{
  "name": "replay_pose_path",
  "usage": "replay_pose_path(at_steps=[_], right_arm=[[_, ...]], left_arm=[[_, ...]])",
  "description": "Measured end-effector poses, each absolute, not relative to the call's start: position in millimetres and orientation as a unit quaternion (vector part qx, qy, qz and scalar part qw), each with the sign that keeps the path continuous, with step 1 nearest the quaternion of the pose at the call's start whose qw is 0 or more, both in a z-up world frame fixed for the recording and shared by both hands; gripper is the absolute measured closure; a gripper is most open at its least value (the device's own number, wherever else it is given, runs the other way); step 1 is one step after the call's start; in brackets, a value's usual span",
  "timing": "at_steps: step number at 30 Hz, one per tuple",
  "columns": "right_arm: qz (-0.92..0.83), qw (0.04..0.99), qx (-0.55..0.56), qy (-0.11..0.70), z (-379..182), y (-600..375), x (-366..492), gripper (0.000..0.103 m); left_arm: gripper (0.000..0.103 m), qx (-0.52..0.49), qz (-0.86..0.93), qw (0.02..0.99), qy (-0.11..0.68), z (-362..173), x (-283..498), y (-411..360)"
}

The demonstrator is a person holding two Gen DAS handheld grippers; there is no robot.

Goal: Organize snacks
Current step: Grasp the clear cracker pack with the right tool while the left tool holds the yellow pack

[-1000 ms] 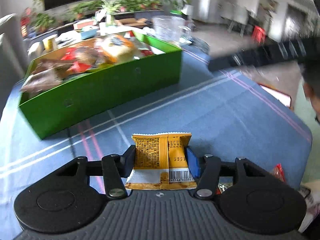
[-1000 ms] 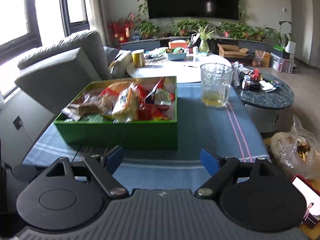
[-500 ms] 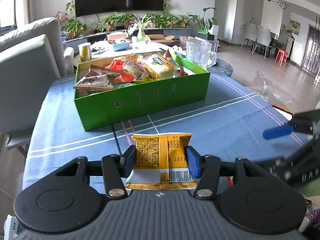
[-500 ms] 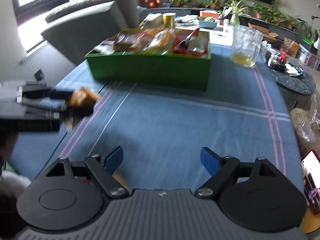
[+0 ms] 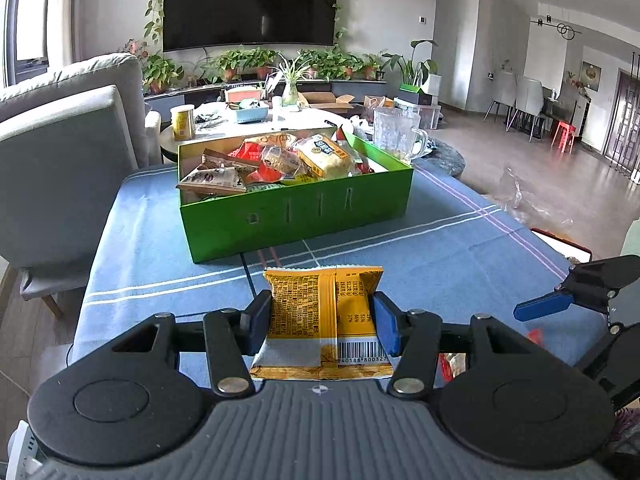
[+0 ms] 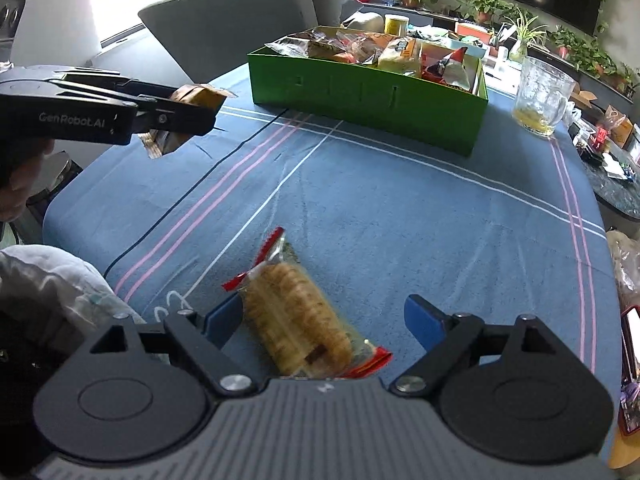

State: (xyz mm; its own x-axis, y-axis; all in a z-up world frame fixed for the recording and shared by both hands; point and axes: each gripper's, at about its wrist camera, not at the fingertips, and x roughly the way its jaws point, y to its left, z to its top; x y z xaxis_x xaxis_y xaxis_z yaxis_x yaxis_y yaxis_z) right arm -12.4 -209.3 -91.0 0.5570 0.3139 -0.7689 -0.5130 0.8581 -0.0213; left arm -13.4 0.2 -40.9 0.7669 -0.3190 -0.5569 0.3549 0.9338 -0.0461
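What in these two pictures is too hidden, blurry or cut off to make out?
- Left view: the yellow packet's front side faces away, so its name is hidden.
- Right view: the cracker pack is blurred, and its near end is cut off by the right gripper's body.
- Both views: the lower snacks in the green box are buried.

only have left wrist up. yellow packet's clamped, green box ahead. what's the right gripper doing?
Observer: The right gripper is open, jaws straddling a clear cracker pack that lies on the blue tablecloth.
Operator: gripping it?
Observer: No. The right pad sits well clear of the pack; the left pad looks close to its edge.
Operator: my packet visible from there?
Observer: Yes, the left gripper holds the yellow packet in the air, short of the green box.
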Motion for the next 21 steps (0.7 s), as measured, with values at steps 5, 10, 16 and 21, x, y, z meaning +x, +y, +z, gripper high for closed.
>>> replay_pose_path(at_steps=[5,10,16,21], right_arm=[[0.241,0.873,-0.127,0.405,-92,-209,-12,0.022],[0.244,0.866,-0.126,0.418,-100,-206,-4,0.022],[0.215,0.873,-0.109,0.425,-105,-205,8,0.022],[0.202,0.877,-0.097,0.424,-99,-206,13,0.023]], left_arm=[[0.053,0.03,-0.179,0.938,0.295,-44,-12,-1],[0.053,0.037,-0.183,0.934,0.304,-50,-10,-7],[0.053,0.042,-0.182,0.934,0.305,-51,-8,-9],[0.053,0.041,-0.182,0.934,0.305,-51,-9,-9]])
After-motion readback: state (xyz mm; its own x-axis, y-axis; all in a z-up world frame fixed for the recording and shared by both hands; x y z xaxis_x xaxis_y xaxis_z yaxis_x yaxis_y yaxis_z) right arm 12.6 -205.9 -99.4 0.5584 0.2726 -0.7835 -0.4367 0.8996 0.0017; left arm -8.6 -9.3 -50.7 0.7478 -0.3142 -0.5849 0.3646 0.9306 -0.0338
